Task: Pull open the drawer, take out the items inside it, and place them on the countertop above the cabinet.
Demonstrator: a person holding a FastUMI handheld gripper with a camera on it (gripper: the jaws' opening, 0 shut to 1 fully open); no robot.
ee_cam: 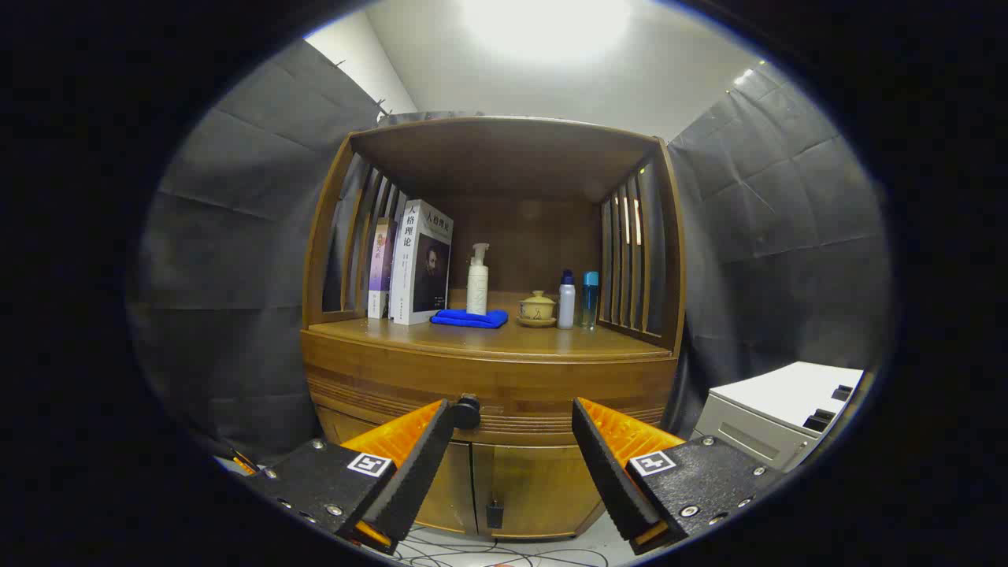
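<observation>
A wooden cabinet (488,370) stands straight ahead, its drawer front (543,394) closed under the countertop (472,337). The drawer's dark round knob (466,412) sits just beyond my left fingertip (438,425). My gripper (512,421) is open, fingers spread wide, with nothing between them. On the countertop stand two books (417,264), a white pump bottle (477,279), a folded blue cloth (470,318), a small lidded tea cup (537,308), a white bottle (566,301) and a blue-capped clear bottle (590,299). The drawer's contents are hidden.
Below the drawer are two cabinet doors (504,480) with a dark latch (494,513). A white box-like unit (780,413) sits low to the right of the cabinet. Cables (488,551) lie on the floor beneath. Slatted side walls enclose the shelf.
</observation>
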